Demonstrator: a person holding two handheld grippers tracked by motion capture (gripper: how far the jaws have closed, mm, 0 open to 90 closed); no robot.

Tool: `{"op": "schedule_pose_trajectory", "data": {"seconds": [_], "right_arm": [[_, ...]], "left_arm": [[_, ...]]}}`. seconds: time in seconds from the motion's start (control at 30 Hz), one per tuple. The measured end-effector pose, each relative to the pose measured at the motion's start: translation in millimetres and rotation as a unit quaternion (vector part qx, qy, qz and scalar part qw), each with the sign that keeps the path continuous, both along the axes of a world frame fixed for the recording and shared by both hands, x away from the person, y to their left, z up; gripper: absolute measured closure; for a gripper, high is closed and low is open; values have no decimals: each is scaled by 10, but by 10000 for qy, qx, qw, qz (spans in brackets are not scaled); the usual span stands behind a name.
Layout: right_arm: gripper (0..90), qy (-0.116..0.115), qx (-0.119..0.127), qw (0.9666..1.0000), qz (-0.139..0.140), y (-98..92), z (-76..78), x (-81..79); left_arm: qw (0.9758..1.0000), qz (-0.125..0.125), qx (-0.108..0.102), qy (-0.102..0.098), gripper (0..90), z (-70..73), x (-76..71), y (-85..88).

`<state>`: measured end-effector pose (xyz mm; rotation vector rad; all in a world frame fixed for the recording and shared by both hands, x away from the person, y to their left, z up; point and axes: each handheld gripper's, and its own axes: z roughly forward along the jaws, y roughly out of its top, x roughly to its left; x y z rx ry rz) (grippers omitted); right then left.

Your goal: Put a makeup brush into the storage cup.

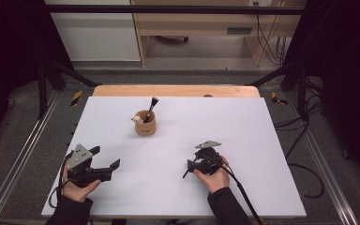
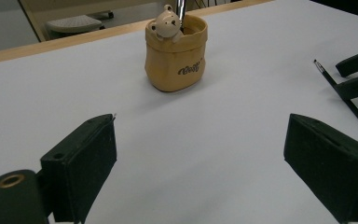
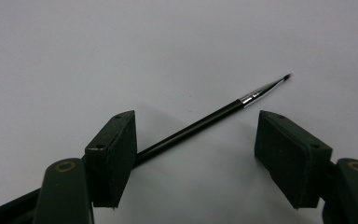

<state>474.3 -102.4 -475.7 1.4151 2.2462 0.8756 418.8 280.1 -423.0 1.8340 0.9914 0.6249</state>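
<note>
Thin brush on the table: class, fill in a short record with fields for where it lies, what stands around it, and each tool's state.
brush: thin black brush lying flat on the white table
right tool: right tool open, jaws either side of the brush, pads not pressing
left tool: left tool open, nothing between jaws
holder: tan bear holder upright, apart from both tools, with a larger brush inside
</note>
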Motion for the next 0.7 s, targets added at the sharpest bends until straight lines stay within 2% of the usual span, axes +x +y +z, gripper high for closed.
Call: {"op": "schedule_pose_trajectory", "data": {"seconds": [0.37, 0.57, 0.7], "right_arm": [[383, -56, -175, 9998, 33, -10, 4, -5], [459, -50, -195, 9998, 78, -17, 16, -16], [543, -37, -164, 9998, 145, -12, 27, -29]], "left_arm": [[10000, 42, -22, 3, 87, -2, 1, 13], [10000, 44, -27, 4, 87, -3, 1, 14], [10000, 43, -13, 10, 87, -5, 2, 9]]}}
